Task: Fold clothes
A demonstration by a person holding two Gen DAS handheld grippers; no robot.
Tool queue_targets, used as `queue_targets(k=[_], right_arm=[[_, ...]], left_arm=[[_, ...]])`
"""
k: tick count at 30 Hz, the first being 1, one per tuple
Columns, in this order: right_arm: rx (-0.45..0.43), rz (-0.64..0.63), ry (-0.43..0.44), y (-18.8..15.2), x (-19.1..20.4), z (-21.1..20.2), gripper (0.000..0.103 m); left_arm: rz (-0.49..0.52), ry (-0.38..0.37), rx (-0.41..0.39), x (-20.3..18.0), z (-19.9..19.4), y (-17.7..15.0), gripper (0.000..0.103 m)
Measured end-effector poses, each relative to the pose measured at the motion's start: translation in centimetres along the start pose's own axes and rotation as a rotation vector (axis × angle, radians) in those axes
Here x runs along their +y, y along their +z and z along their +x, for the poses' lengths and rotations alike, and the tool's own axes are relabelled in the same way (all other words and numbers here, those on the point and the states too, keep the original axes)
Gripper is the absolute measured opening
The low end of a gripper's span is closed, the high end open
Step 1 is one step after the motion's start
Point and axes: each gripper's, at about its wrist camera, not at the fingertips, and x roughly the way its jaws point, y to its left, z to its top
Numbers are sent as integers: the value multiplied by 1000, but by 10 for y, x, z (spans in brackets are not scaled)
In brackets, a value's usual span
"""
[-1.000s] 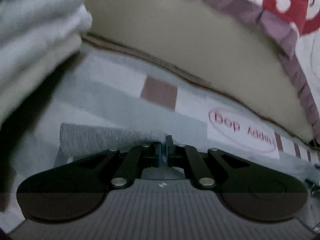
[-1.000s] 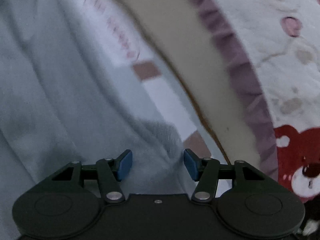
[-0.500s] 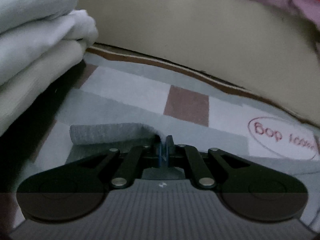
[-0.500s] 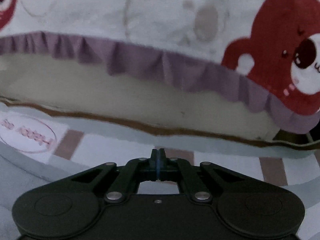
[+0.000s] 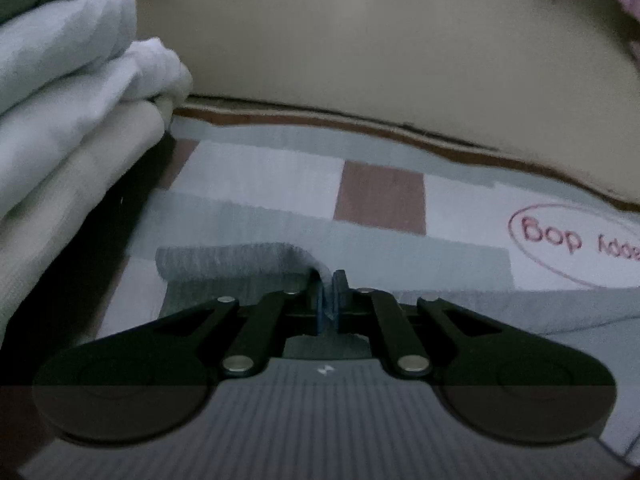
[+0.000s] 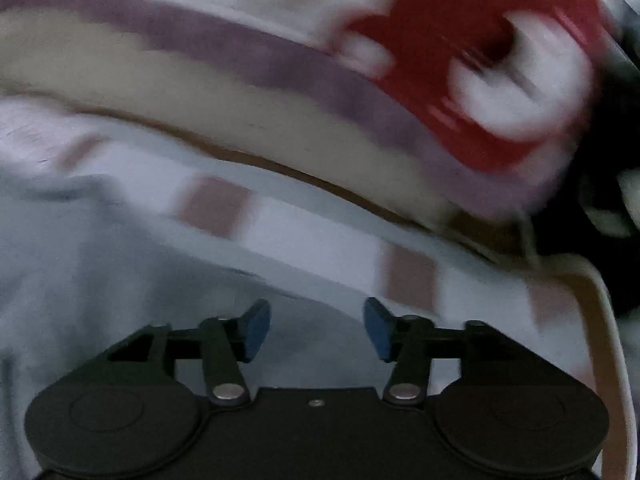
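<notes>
Pinching only a thin ridge of the grey garment just ahead of its tips, the left hand-held gripper could lose it if pulled sideways, undoing the fold. The right hand-held gripper hangs spread and empty above pale cloth; half a second ago its jaws were pressed together.

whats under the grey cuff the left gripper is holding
The grey ribbed cuff, pinched in the left gripper, lies on the checked sheet. More grey cloth sits beneath; what it covers is hidden.
</notes>
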Motion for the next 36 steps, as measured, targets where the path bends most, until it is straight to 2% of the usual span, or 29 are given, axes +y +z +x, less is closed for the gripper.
queue_targets(k=[4, 6, 8, 9, 12, 13, 15, 16, 17, 20, 22, 23, 24, 25, 26, 27, 28, 29, 30, 31, 33, 35, 36], right_arm=[[58, 367, 52, 0, -59, 24, 66], [91, 472, 23, -1, -76, 37, 68], [108, 537, 38, -7, -89, 48, 69], [118, 573, 65, -11, -95, 54, 69], [139, 675, 269, -28, -101, 65, 69], [124, 683, 330, -33, -100, 64, 69], [35, 649, 418, -39, -90, 49, 54], [-12, 592, 431, -41, -82, 38, 23], [-39, 505, 433, -43, -70, 27, 3], [20, 292, 410, -58, -29, 6, 2], [86, 190, 428, -73, -6, -1, 2], [110, 153, 433, -79, 2, -5, 3], [89, 138, 410, -82, 4, -11, 4], [53, 148, 366, -81, -1, -16, 15], [12, 182, 315, -78, -11, -20, 43], [-27, 213, 255, -74, -21, -22, 58], [-58, 237, 160, -68, -30, -20, 79], [-89, 261, 65, -62, -39, -18, 90], [-112, 278, -40, -55, -48, -15, 90], [-95, 270, -154, -48, -52, -4, 91], [-21, 293, -95, -38, -69, 21, 87], [48, 457, 92, -39, -86, 39, 86], [42, 529, 161, -44, -91, 43, 86]], left_arm=[[6, 42, 16, 1, 8, 4, 4], [-41, 42, 25, 4, 10, 7, 4], [-25, 52, 27, 1, 10, 6, 4], [5, 59, 25, -3, 10, 5, 4], [35, 57, 27, -3, 9, 2, 3], [19, 49, 29, 0, 8, 2, 3], [-11, 37, 31, 4, 8, 3, 3], [-16, 36, 32, 5, 8, 2, 3], [-13, 39, 31, 4, 8, 2, 3], [21, 60, 27, -1, 9, 1, 3], [37, 72, 25, -4, 9, 0, 3], [36, 75, 25, -4, 9, 0, 3], [35, 78, 26, -4, 9, 0, 3], [34, 81, 27, -3, 9, 1, 4], [37, 91, 32, -5, 9, 1, 4], [43, 107, 40, -8, 11, 2, 4], [53, 125, 48, -11, 12, 3, 3], [67, 144, 55, -16, 12, 3, 3], [81, 164, 62, -20, 13, 4, 3], [77, 176, 64, -22, 14, 4, 3], [42, 181, 60, -21, 14, 3, 3], [23, 169, 59, -18, 12, 1, 3], [14, 164, 58, -16, 11, 1, 3]])
